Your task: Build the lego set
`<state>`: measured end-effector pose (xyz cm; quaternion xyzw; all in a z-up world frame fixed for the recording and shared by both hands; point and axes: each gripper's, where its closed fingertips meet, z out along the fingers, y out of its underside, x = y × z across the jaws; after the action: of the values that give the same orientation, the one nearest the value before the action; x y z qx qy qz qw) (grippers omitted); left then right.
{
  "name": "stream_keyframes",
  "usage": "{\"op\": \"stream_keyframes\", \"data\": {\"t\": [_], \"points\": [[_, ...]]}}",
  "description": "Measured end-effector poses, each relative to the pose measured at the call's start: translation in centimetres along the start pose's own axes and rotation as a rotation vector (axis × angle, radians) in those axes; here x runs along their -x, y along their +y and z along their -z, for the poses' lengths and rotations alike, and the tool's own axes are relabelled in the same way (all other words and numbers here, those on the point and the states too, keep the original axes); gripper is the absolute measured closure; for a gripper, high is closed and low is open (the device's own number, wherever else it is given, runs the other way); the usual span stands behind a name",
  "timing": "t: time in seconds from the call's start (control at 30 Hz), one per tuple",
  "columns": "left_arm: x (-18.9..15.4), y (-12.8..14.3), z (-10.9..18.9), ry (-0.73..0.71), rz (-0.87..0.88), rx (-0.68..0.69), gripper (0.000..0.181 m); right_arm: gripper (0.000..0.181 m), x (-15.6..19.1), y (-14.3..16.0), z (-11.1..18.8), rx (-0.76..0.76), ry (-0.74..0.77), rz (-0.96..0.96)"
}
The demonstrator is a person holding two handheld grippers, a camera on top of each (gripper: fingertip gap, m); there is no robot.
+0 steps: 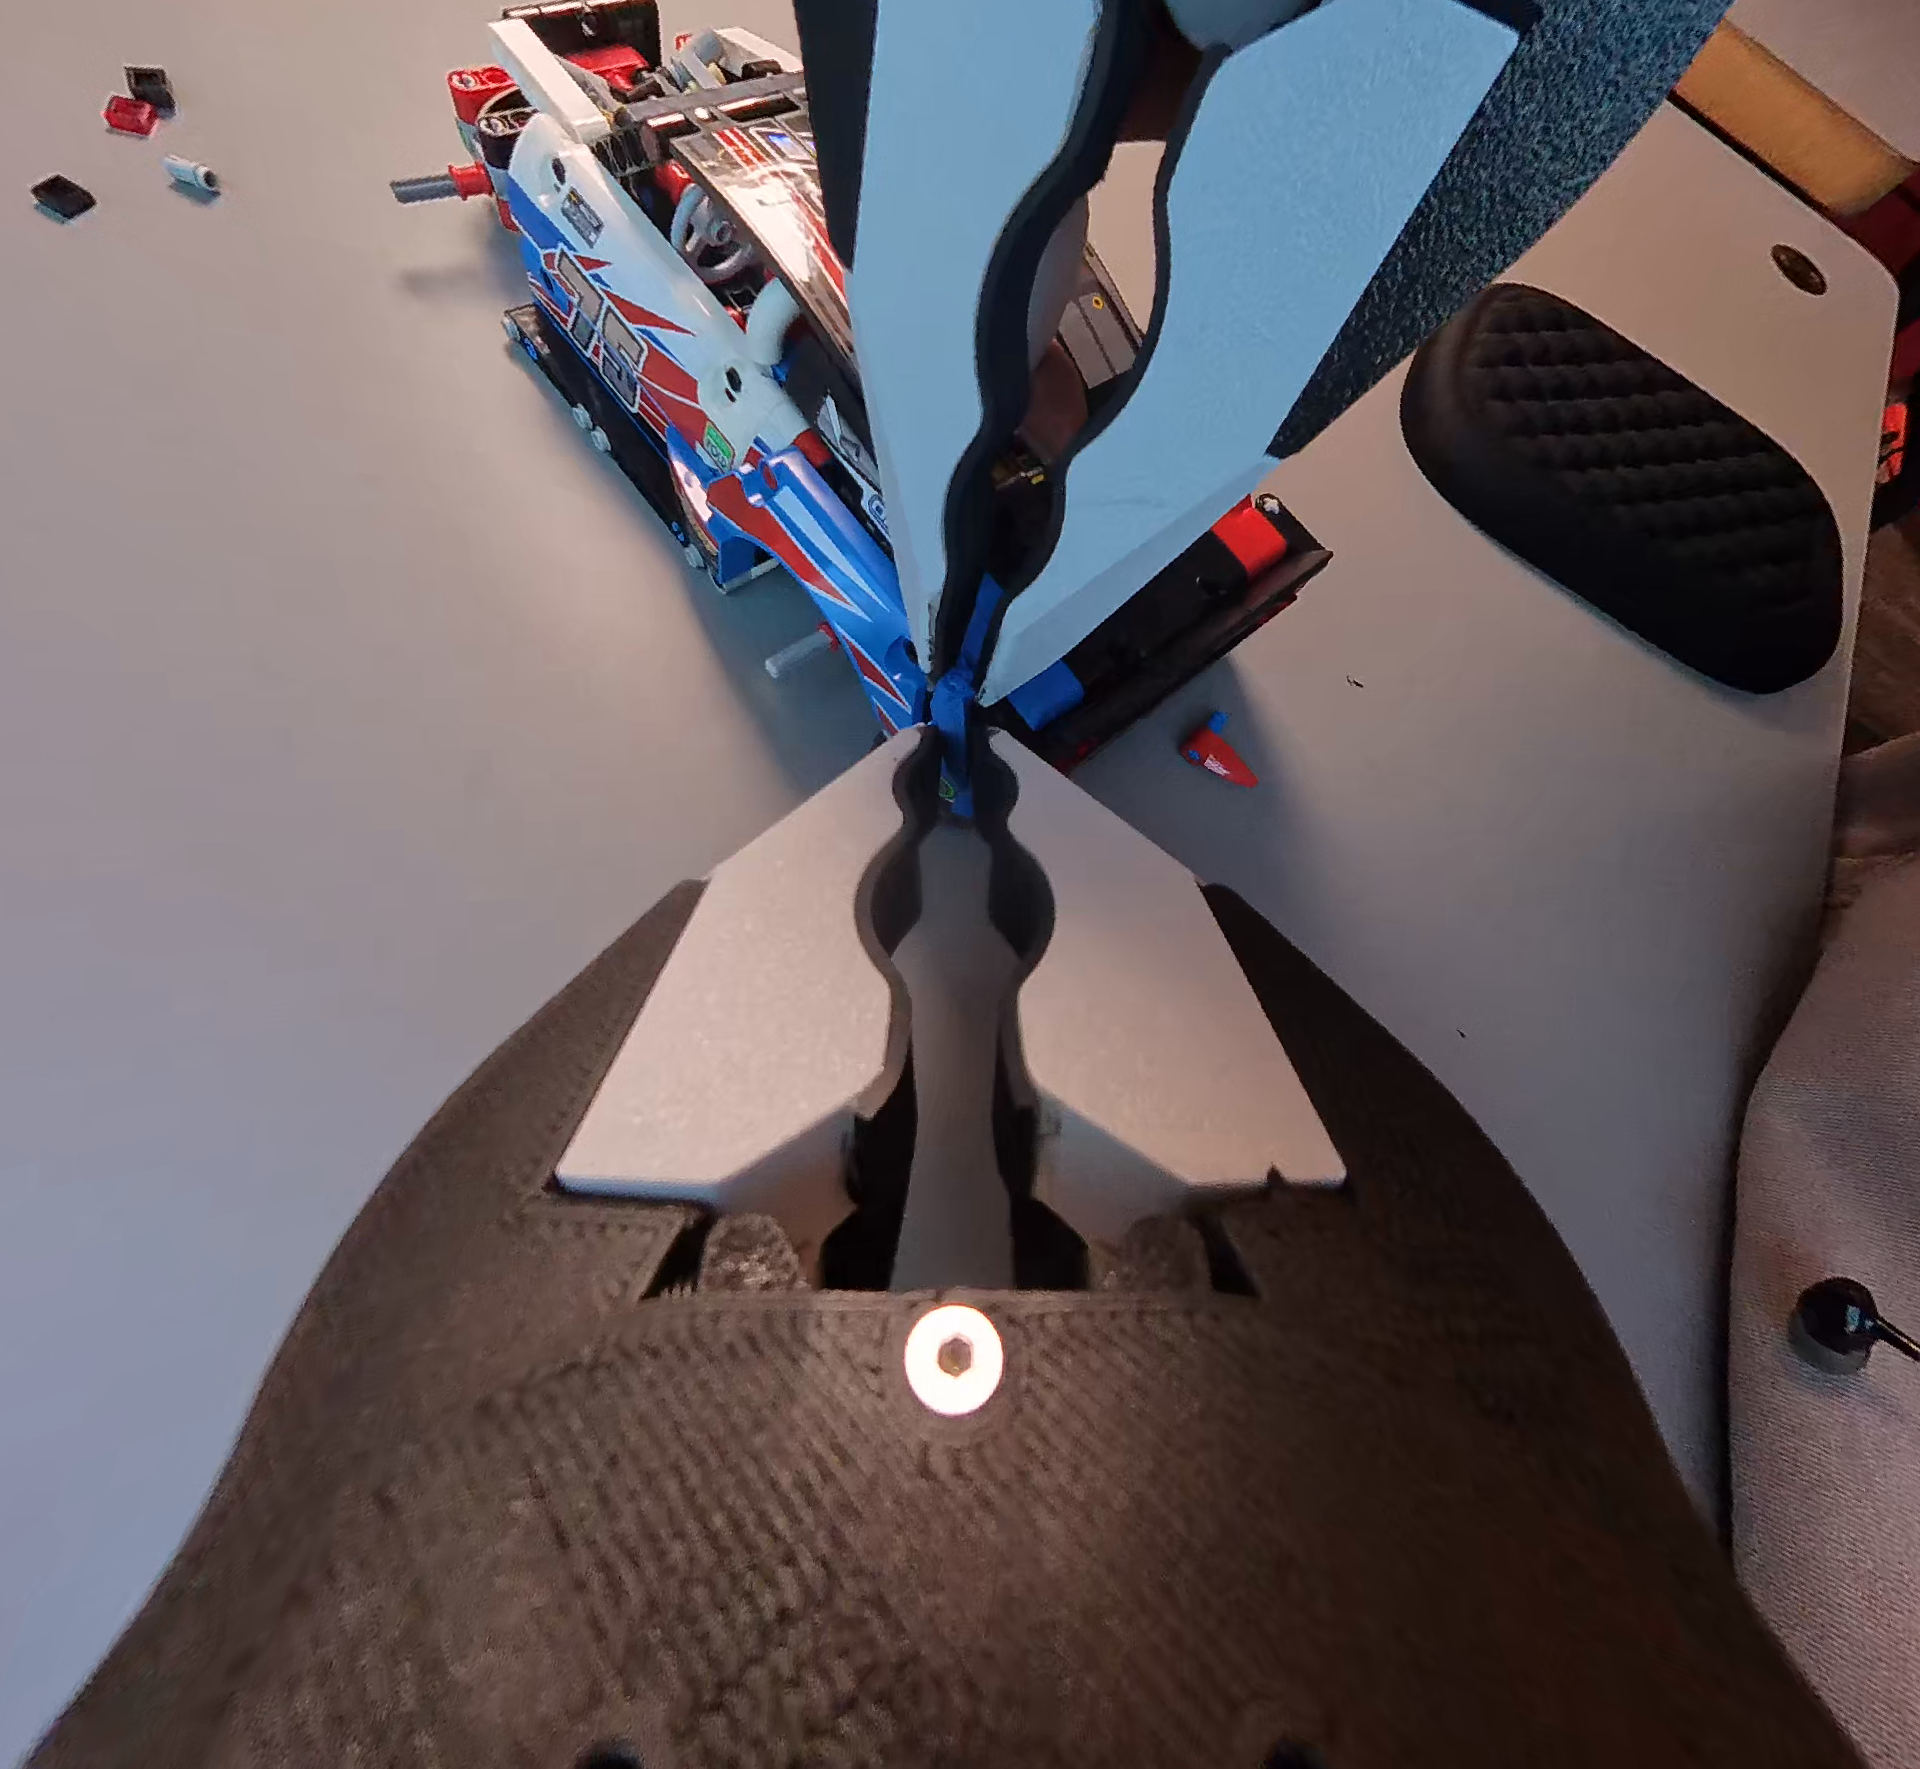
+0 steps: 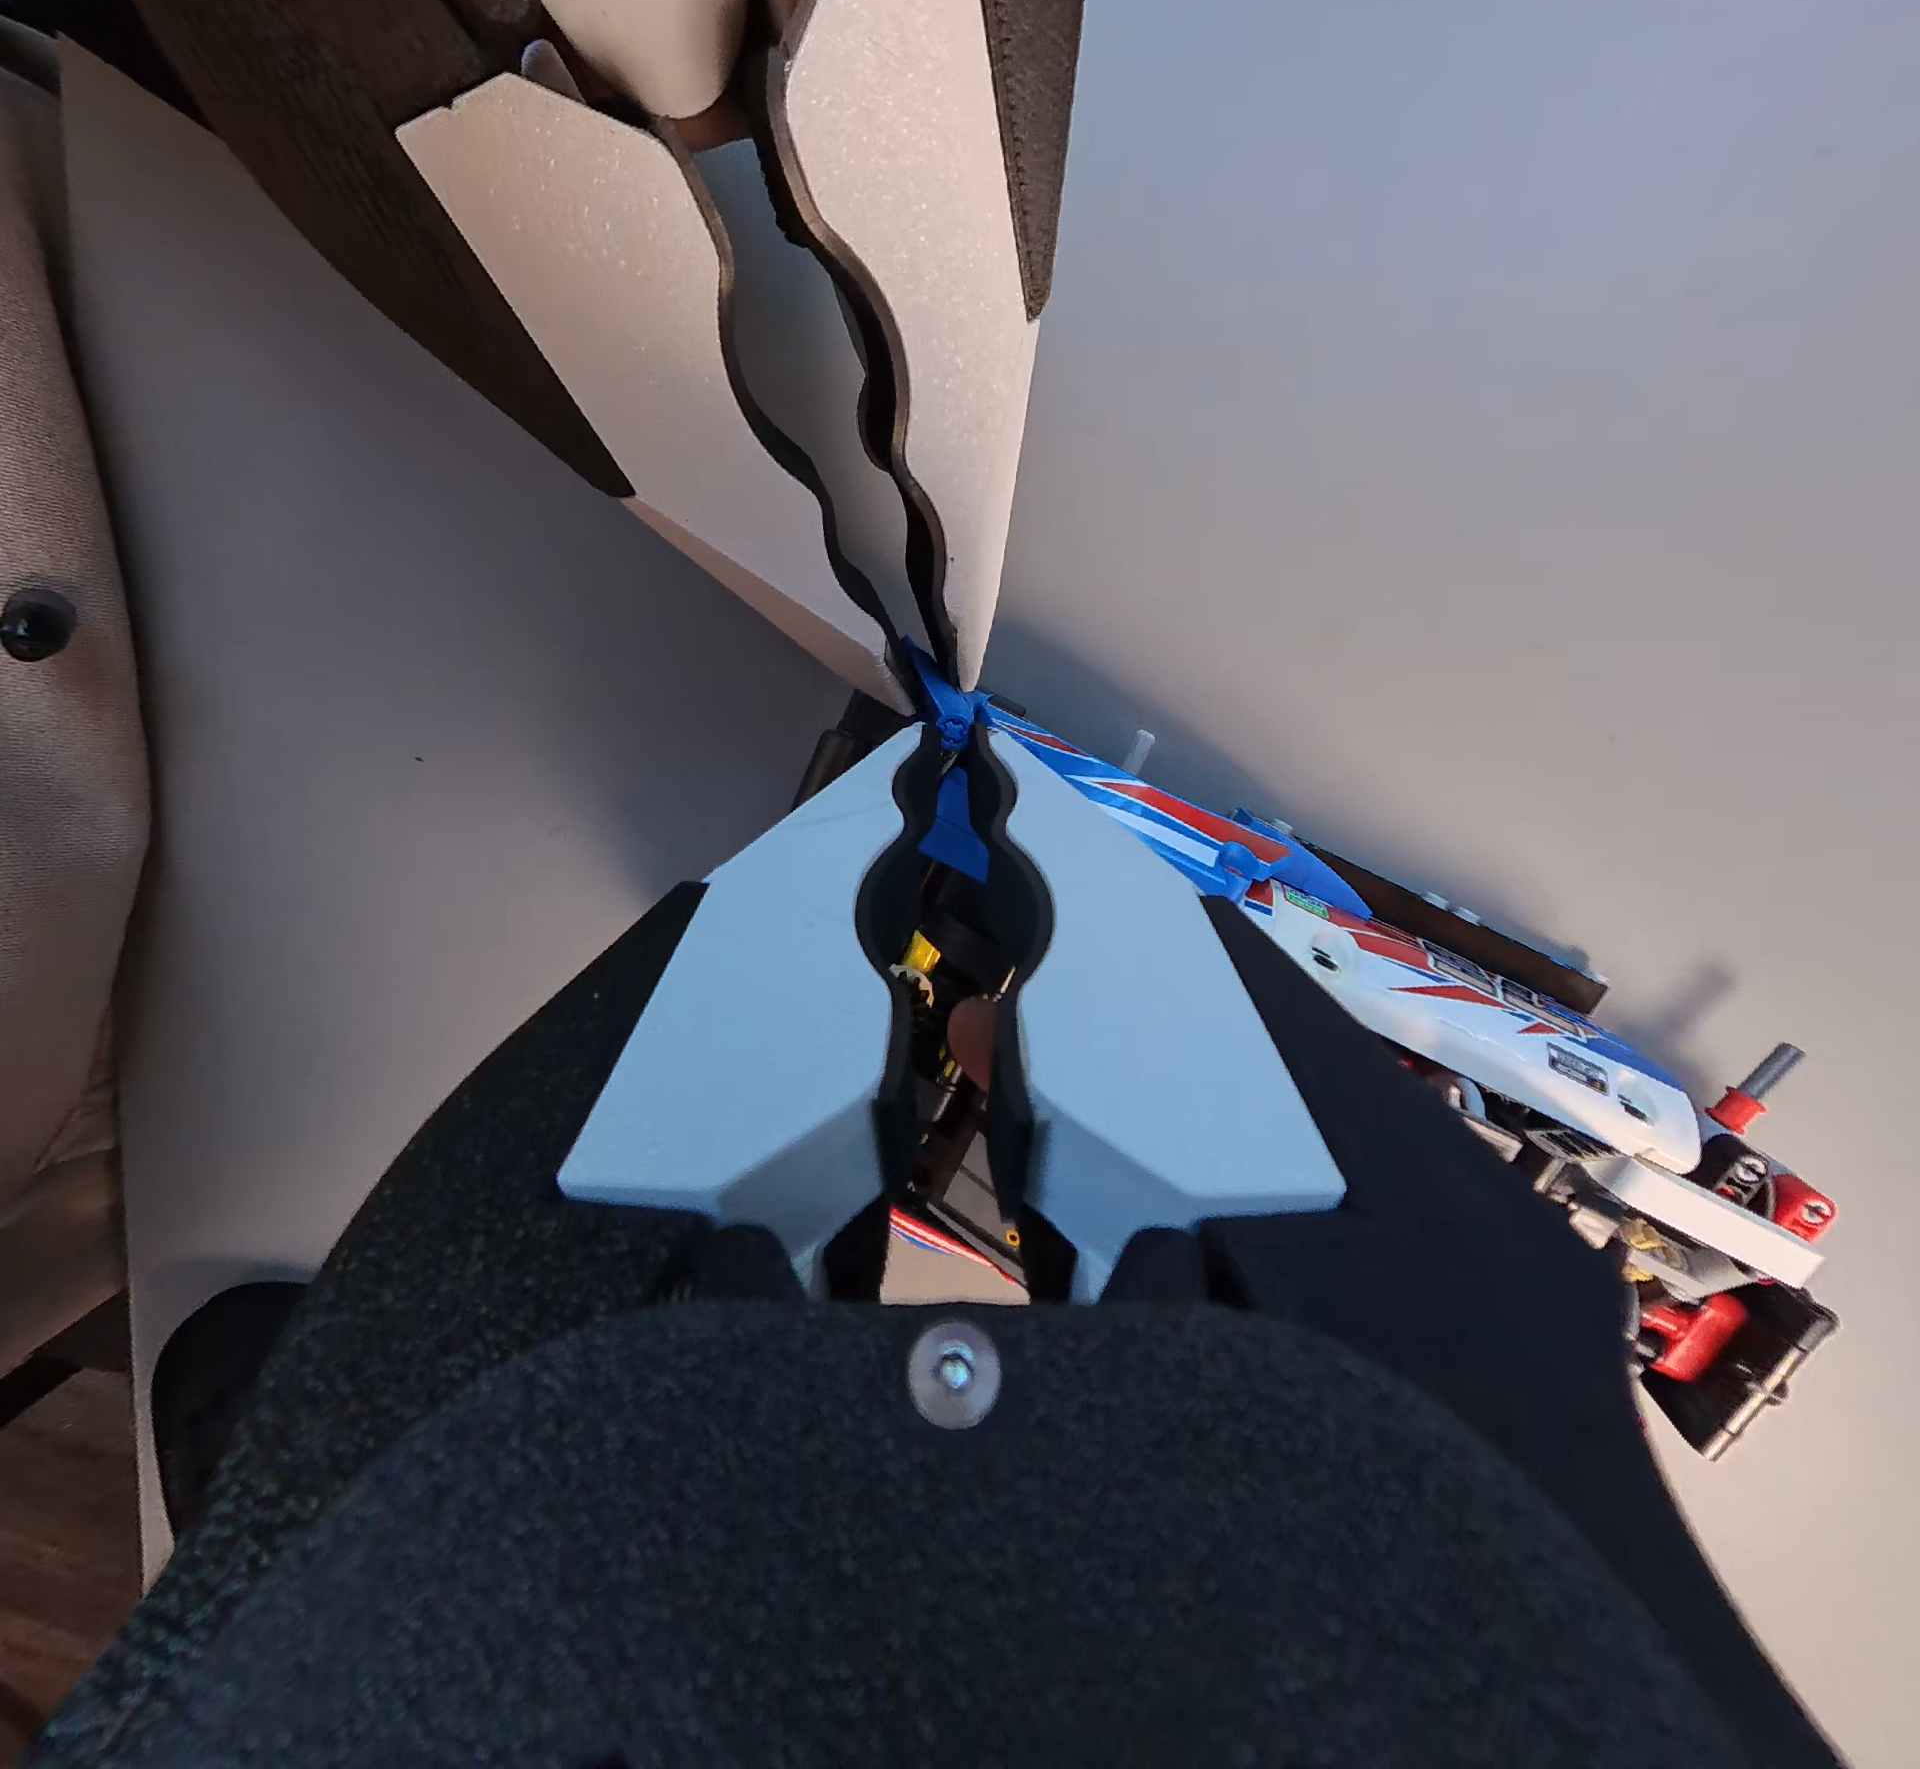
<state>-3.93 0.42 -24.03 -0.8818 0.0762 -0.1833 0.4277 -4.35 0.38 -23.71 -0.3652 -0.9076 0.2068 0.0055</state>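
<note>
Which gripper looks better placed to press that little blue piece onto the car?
Probably right. Both the left gripper and the right gripper pinch the blue piece, but the right one hangs directly over the car.

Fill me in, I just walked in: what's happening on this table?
A person is building a Lego race car with two handheld tools. The left tool and right tool meet tip to tip, both pinching one small blue piece above the car's nose. Loose parts lie on the grey table.

Blue piece (image 1: 954,703); white-red-blue striped car (image 1: 665,317); grey table (image 1: 260,680).
</note>
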Motion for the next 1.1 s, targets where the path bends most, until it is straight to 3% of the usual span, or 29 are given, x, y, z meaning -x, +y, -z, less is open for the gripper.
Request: {"op": "stream_keyframes", "data": {"t": [0.47,0.7,0.9,1.0,1.1], "points": [[-0.2,-0.6,0.0,-0.027,-0.063,-0.018,0.172,0.179,0.0,0.0,0.0,0.004,0.073,0.065],[-0.3,-0.3,0.0,0.022,-0.1,-0.014,0.176,0.179,0.4,-0.1,0.0,-0.031,0.023,0.102],[-0.2,-0.1,0.0,-0.02,-0.149,0.021,0.178,0.178,0.4,-0.2,0.2,-0.073,0.028,0.097],[-0.2,0.0,0.1,-0.029,-0.149,0.043,0.178,0.169,0.7,-0.3,2.2,-0.203,0.08,0.069],[-0.1,0.0,0.1,-0.018,-0.157,0.077,0.178,0.153,0.7,2.5,3.9,-0.246,0.225,0.051]]}}
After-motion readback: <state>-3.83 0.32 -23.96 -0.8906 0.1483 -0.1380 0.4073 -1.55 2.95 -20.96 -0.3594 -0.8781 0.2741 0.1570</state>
